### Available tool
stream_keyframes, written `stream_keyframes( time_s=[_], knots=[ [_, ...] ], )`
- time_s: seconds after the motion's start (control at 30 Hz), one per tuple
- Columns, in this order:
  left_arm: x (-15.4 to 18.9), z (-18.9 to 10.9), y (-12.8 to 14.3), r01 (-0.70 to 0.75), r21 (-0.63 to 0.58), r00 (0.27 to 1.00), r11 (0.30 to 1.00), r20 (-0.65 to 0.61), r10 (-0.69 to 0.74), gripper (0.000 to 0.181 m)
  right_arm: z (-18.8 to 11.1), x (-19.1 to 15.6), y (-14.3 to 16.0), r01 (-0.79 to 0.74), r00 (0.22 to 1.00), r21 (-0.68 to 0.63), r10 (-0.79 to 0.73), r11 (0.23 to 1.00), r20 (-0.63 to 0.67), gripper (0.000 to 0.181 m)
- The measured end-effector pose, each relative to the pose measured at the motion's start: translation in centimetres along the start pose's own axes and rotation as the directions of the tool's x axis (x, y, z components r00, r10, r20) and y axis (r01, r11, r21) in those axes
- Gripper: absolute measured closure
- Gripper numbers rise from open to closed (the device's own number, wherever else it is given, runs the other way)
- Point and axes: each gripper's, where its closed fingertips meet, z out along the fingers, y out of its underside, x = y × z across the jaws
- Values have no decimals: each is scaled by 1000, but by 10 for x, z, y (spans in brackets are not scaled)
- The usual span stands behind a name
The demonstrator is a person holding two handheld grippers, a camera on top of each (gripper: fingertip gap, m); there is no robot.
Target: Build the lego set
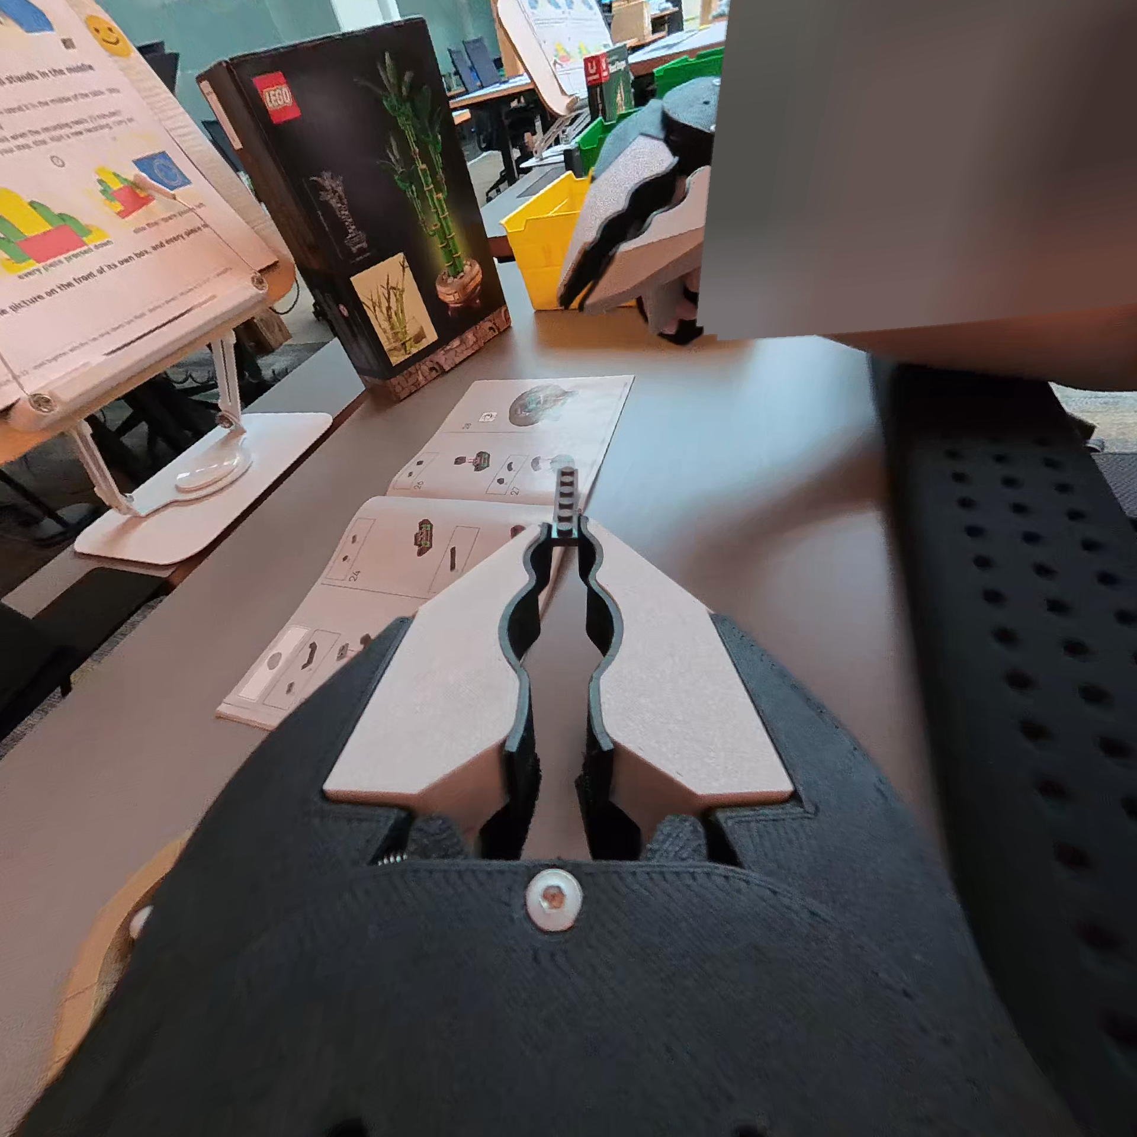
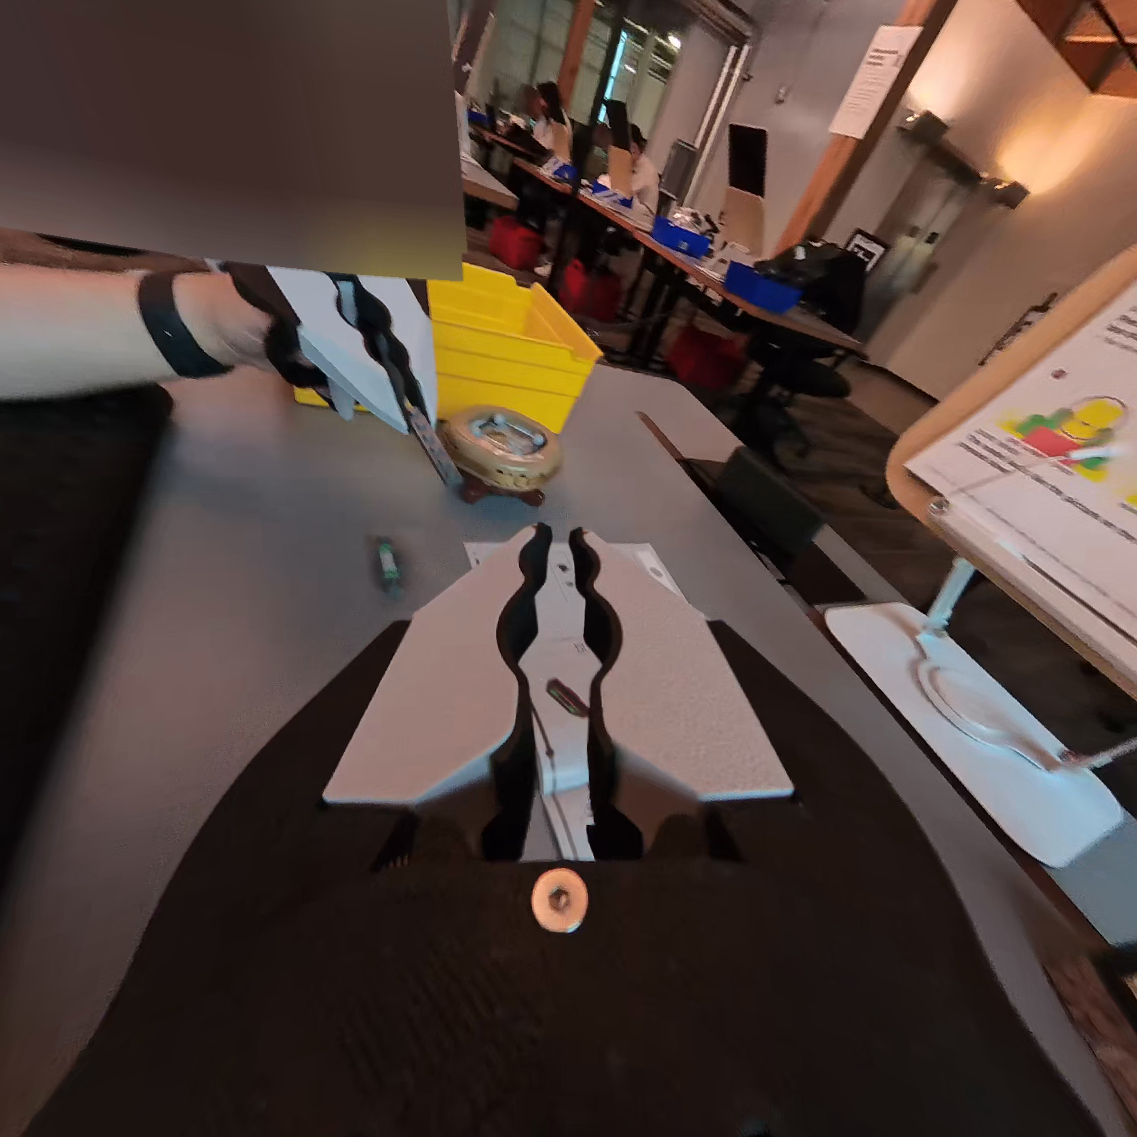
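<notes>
My left gripper (image 1: 562, 536) is shut on one end of a long black beam with holes (image 1: 565, 492), held above the open instruction booklet (image 1: 517, 424). In the right wrist view the same gripper (image 2: 413, 411) holds the beam (image 2: 438, 452) slanting down, its lower end beside the round tan pot base (image 2: 501, 452) on dark red feet. My right gripper (image 2: 560, 536) has its jaws nearly together with nothing between them, above the booklet (image 2: 557, 652). It also shows in the left wrist view (image 1: 569, 295). Two small dark pieces (image 2: 387, 563) (image 2: 566, 695) lie on the table.
A yellow bin (image 2: 510, 351) stands behind the pot base. The set's black box (image 1: 369, 203) stands upright at the back. A white document stand (image 1: 203, 474) with a sheet is on the left. A black perforated surface (image 1: 1015, 615) is close on the right. About 11 centimeters separates my left fingertips from my right.
</notes>
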Motion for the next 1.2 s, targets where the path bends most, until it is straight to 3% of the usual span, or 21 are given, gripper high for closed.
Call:
stream_keyframes(
  time_s=[0.17,0.33,0.43,0.57,0.63,0.8,1.07,1.2],
  knots=[
    [-7,-3,8,7,-43,1000,999,30,-5,175,-1,2,22,-101,994,-12,102,995,50,181],
    [-8,-5,25,27,-123,1000,992,16,-25,175,12,-10,25,-196,974,-76,204,978,103,181],
    [-9,-7,27,35,-134,999,990,18,-33,175,19,-16,20,-158,981,-109,168,981,92,181],
    [-5,-10,30,57,-145,998,988,-19,-60,175,37,-39,8,-158,963,-99,176,982,205,181],
    [-2,-10,33,65,-153,997,986,-36,-71,175,53,-58,3,-142,944,-101,165,985,285,167],
    [2,-9,37,70,-163,995,984,-57,-80,175,76,-70,9,38,960,-192,17,981,278,163],
    [1,-9,42,62,-192,996,979,-50,-73,175,12,5,4,-79,997,-97,81,992,16,171],
    [4,-9,41,65,-187,995,980,-67,-79,175,-12,16,5,-133,991,-25,133,991,5,171]
  ],
)
